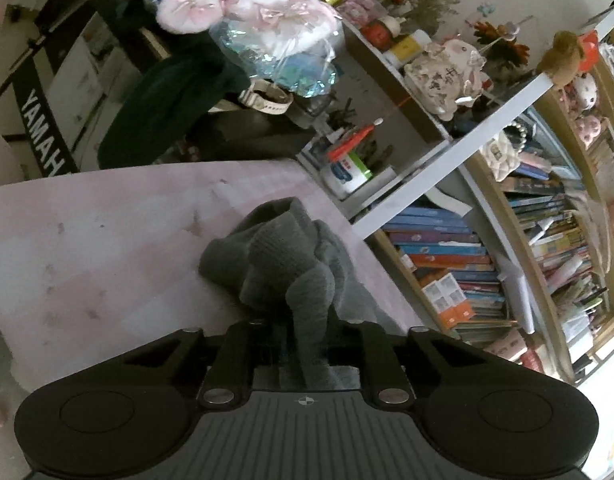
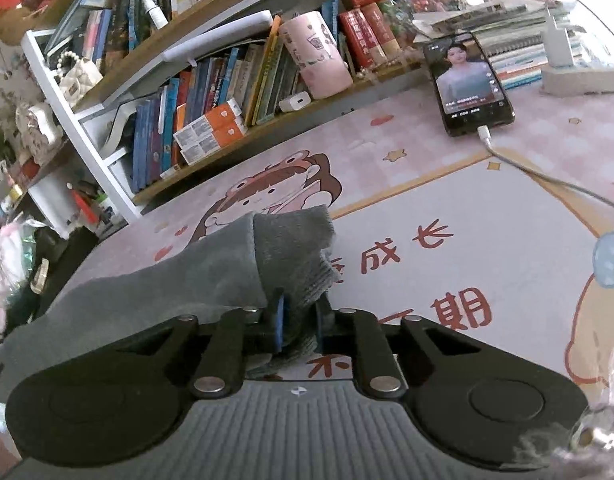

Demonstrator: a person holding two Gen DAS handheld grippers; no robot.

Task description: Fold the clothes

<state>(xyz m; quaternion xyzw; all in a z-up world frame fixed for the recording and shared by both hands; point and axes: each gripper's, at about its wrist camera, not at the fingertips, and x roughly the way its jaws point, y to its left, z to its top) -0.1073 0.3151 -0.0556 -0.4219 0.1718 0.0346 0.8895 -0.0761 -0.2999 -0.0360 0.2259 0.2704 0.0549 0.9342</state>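
A grey knitted garment (image 1: 283, 264) lies bunched on the pink desk mat (image 1: 107, 248). My left gripper (image 1: 307, 332) is shut on a ribbed fold of it, which runs back between the fingers. In the right wrist view the same grey garment (image 2: 211, 276) stretches to the left across the cartoon-printed mat (image 2: 467, 240). My right gripper (image 2: 301, 312) is shut on its ribbed cuff end (image 2: 303, 248), held just above the mat.
A bookshelf (image 2: 227, 92) full of books lines the desk's far edge. A phone (image 2: 467, 80) on a charging cable (image 2: 547, 176) lies at the back right. A pink cup (image 2: 319, 56) stands on the shelf. Plush toys (image 1: 243, 12) and a keyboard (image 1: 43, 136) sit beyond the desk's left end.
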